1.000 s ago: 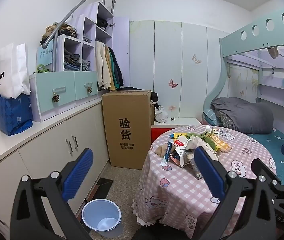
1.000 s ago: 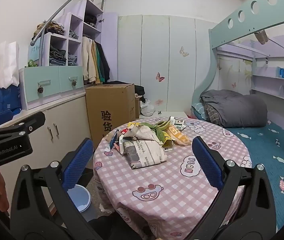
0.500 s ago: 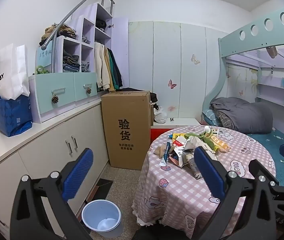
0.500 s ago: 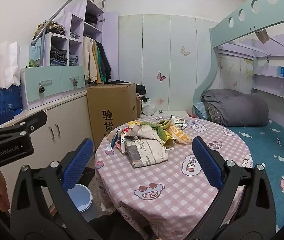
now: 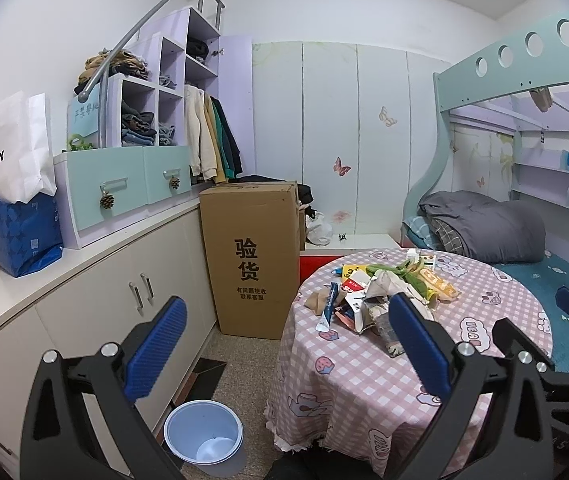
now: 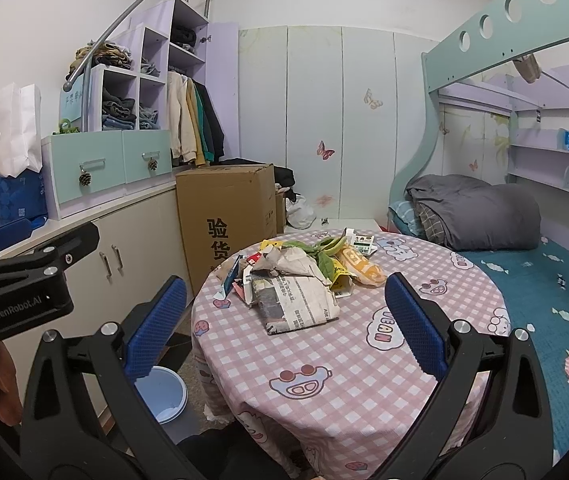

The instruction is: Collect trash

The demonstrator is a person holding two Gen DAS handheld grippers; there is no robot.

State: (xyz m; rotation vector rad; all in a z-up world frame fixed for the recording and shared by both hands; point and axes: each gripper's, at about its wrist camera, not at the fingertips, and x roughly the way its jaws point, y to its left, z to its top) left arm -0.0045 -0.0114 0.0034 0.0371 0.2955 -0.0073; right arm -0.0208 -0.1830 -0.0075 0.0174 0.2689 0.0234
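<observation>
A pile of trash (image 6: 300, 276) lies on the round table (image 6: 344, 364) with a pink checked cloth: a folded newspaper (image 6: 296, 300), wrappers, a yellow packet (image 6: 358, 266) and green peels. The pile also shows in the left wrist view (image 5: 380, 292). A light blue bin (image 5: 203, 436) stands on the floor left of the table, partly hidden in the right wrist view (image 6: 162, 396). My left gripper (image 5: 282, 344) is open and empty, above the floor near the table's left edge. My right gripper (image 6: 280, 324) is open and empty, short of the newspaper.
A tall cardboard box (image 5: 252, 256) stands behind the table. Low cabinets (image 5: 96, 300) with drawers and bags run along the left wall. A bunk bed (image 6: 524, 264) with a grey duvet touches the table on the right.
Both views have drawn back and shifted slightly right. The trash pile sits a little farther from both grippers. Both grippers stay open.
</observation>
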